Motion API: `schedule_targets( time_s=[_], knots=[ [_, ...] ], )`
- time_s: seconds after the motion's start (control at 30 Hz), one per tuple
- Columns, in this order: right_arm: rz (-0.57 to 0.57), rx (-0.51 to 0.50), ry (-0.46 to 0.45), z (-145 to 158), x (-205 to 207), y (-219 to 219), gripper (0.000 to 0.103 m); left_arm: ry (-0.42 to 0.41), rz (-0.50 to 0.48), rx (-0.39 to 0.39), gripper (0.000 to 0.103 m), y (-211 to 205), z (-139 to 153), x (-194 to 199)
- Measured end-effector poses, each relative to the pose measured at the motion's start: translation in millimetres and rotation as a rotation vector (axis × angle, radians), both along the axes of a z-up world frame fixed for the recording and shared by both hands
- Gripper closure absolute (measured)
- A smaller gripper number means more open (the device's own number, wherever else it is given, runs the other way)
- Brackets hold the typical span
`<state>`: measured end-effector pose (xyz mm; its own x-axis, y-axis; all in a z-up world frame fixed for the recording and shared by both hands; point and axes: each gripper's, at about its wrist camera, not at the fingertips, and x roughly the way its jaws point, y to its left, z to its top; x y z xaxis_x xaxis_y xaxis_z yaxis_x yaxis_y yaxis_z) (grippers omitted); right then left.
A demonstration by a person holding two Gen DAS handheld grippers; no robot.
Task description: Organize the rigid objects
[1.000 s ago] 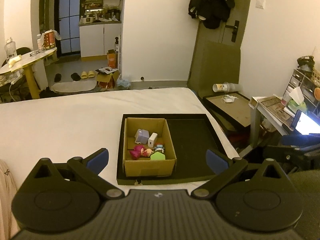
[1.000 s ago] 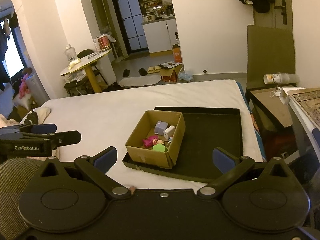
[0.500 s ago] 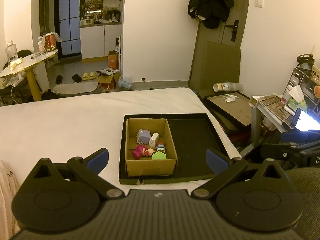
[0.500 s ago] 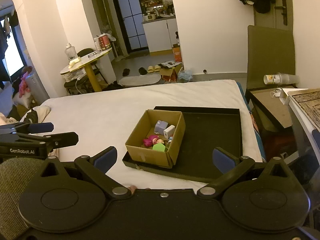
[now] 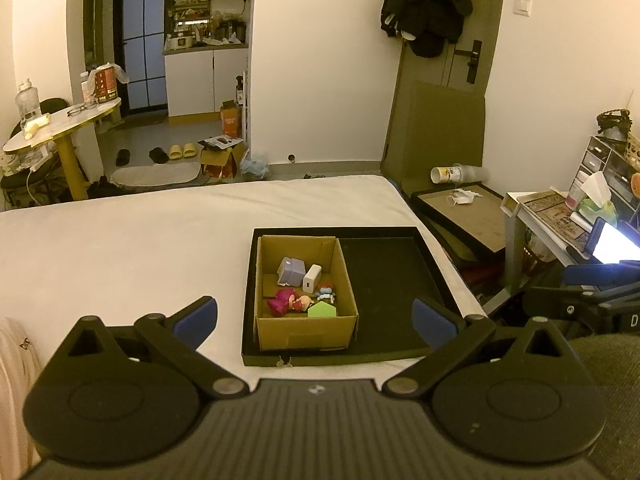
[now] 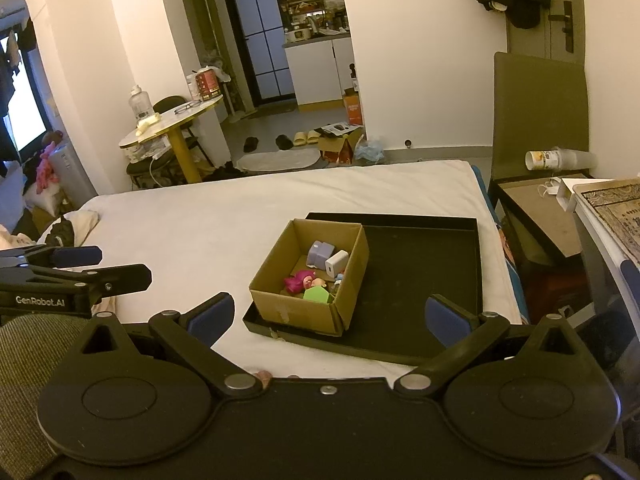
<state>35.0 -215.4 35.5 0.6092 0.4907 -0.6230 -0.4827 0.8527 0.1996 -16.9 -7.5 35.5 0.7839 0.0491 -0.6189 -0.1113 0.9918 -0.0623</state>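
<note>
A cardboard box stands in the left half of a black tray on the white bed. In it lie a purple block, a white charger, a pink-haired doll, a small blue figure and a green house-shaped piece. The box and tray also show in the right wrist view. My left gripper is open and empty, held back above the bed's near edge. My right gripper is open and empty, likewise short of the tray.
The white bed spreads left of the tray. A second framed tray and a cluttered desk stand to the right. A round table and a kitchen doorway lie beyond the bed.
Both grippers have drifted slightly, the left view shifting a little so the box sits marginally farther right. Both stay open and empty.
</note>
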Motion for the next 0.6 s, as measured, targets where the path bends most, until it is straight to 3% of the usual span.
schedule_targets(
  time_s=[0.6],
  knots=[
    [0.000,0.000,0.000,0.3,-0.8,0.1,0.000,-0.002,0.002,-0.012,0.000,3.1,0.6,-2.0]
  ],
)
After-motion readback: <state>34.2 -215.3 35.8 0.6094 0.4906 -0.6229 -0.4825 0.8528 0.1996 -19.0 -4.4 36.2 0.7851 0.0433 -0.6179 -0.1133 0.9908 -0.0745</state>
